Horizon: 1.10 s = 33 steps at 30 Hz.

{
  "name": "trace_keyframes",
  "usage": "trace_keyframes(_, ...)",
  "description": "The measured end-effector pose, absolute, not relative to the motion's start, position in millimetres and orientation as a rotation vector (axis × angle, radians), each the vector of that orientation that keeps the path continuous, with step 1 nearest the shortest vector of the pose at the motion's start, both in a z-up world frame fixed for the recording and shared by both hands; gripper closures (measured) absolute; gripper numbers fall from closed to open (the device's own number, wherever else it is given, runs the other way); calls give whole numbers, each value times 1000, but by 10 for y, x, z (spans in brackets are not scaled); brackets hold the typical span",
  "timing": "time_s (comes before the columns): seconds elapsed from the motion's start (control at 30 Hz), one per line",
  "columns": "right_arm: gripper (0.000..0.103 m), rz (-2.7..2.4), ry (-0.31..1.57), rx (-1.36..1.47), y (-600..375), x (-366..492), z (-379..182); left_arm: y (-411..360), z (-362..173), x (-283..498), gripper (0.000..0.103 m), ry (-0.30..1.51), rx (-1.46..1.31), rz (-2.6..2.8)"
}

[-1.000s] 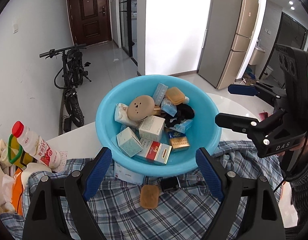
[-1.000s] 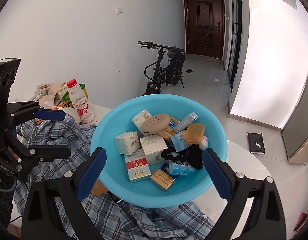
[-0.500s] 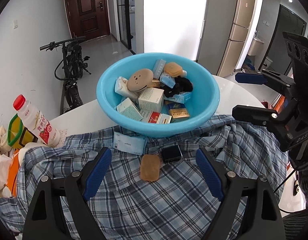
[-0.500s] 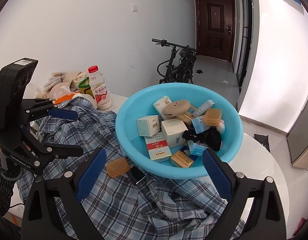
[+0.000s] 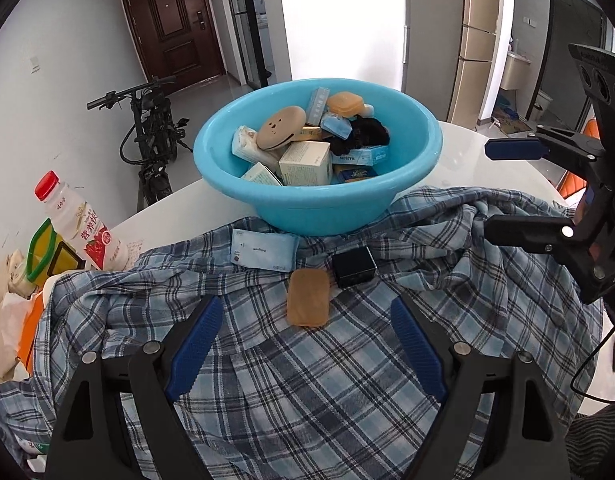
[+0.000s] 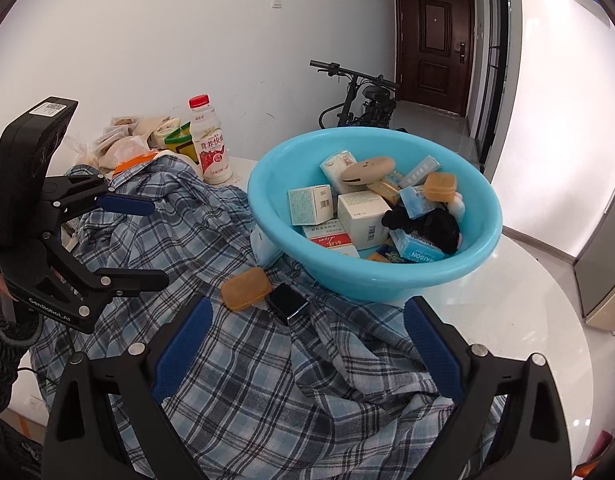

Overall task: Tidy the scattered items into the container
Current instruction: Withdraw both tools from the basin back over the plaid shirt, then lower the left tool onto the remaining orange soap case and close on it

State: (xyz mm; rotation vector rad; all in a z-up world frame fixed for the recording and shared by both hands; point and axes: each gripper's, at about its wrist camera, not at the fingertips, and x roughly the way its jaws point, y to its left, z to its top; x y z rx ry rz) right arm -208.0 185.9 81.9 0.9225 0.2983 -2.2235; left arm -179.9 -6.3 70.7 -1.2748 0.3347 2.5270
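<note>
Amber case [image 5: 308,298]: lies flat on the plaid shirt [image 5: 347,380], just in front of the basin; looks like a small rigid plastic box, light and smooth. Best taken across its narrow sides, since the lid face may slip.
Black block [image 5: 354,266]: just beside the amber case, nearly touching it; hard, glossy, probably compact and a little heavier. Grip its two flat flanks.
Blue packet [image 5: 264,249]: soft flat pouch, its far edge against the basin's foot; it will buckle, so pinch one free edge.
Shirt: loose cloth under all three, so an item may slide or the fabric may come up with it.
Blue basin [image 5: 419,168]: stands on the white tabletop [image 6: 527,320], already heaped with cartons, a round beige case, another amber box and a black cloth item; room remains near the rim.
Left claw [image 5: 307,344]: fingers wide apart, empty, above the shirt short of the amber case.
Right claw [image 6: 303,348]: fingers apart, nothing between them.
</note>
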Motion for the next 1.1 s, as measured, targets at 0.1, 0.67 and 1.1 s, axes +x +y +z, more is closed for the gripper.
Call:
trace_keyframes(0.1,7,-2223,315,923,1848,-2010,743,-26,612,-1791,15,329,-1289,2499)
trace_keyframes(0.67,7,-2194,305,1029,1853,-1992,307,-30,169,-1772,15,302,-1353,2463)
trace_keyframes(1.1,7,-2163,286,1084,1852,-2028,124,-55,-1,-1873,15,258,-1420,2424)
